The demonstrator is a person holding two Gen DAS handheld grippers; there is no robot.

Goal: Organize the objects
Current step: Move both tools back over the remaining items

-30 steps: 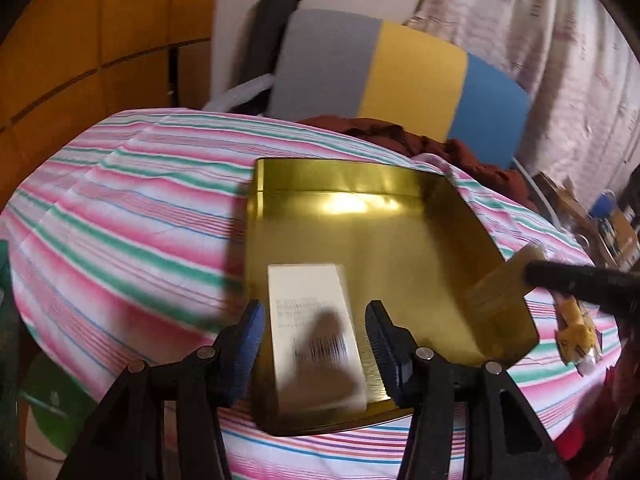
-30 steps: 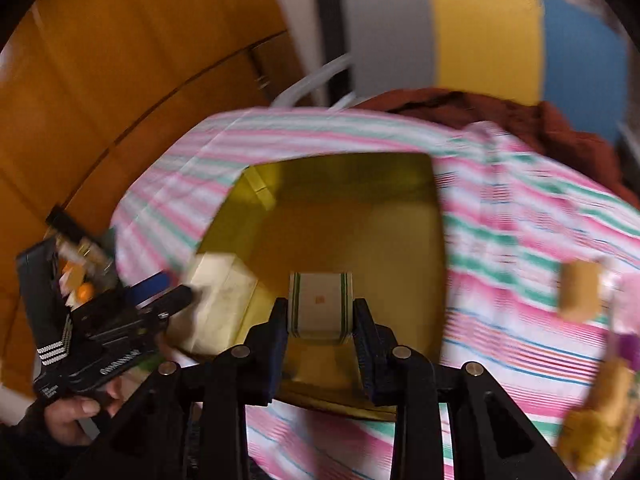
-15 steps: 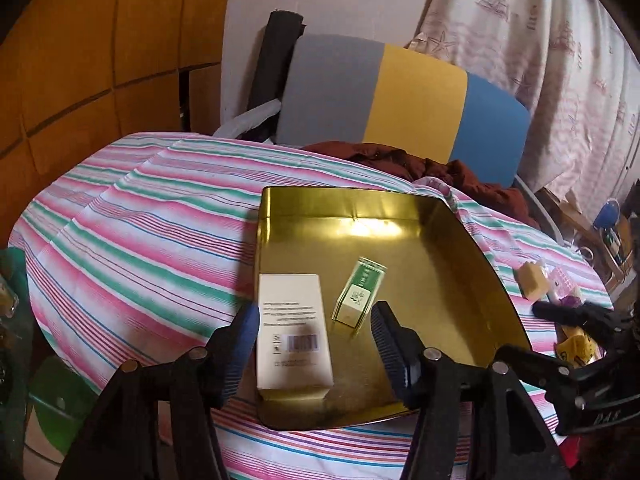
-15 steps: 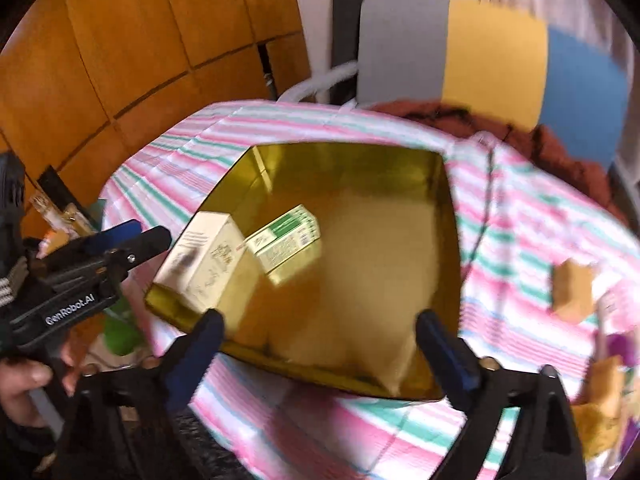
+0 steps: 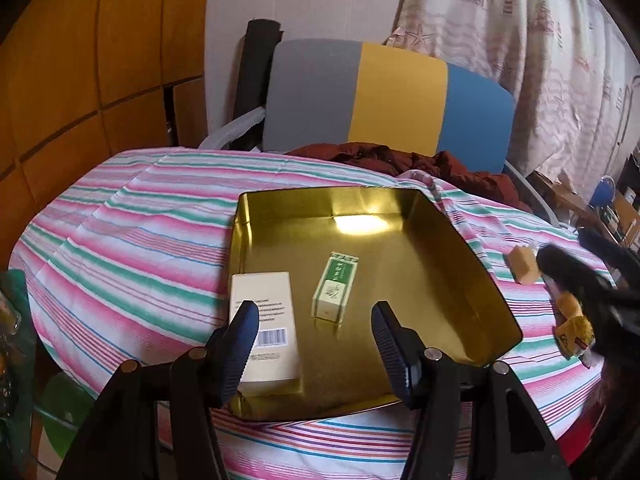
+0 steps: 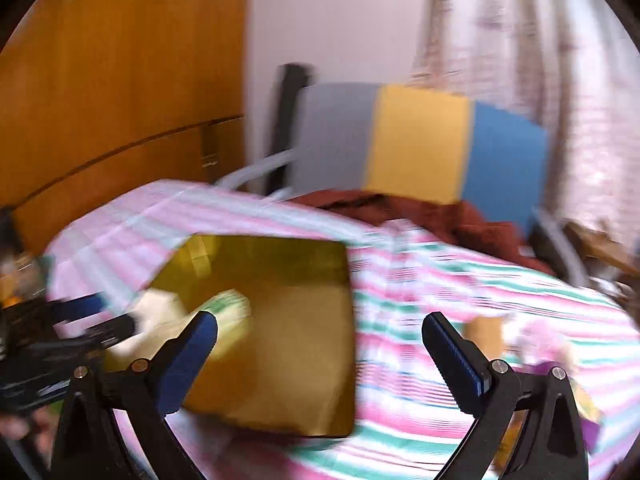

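— What sort of place is this?

— A lived-in room of a home. Ahead of the left gripper (image 5: pixel 314 330) a striped tablecloth (image 5: pixel 132 240) in pink, green and white covers a table.

— Anything else?

— Beyond the table's far edge stands a chair (image 5: pixel 384 98) with a grey, yellow and blue back, a dark red garment (image 5: pixel 400 160) heaped on it. A patterned curtain (image 5: pixel 532 52) hangs to the far right, wooden panelling (image 5: pixel 88 64) to the far left.

Right wrist view smeared throughout; white box (image 5: pixel 263 328) partly behind left jaw.
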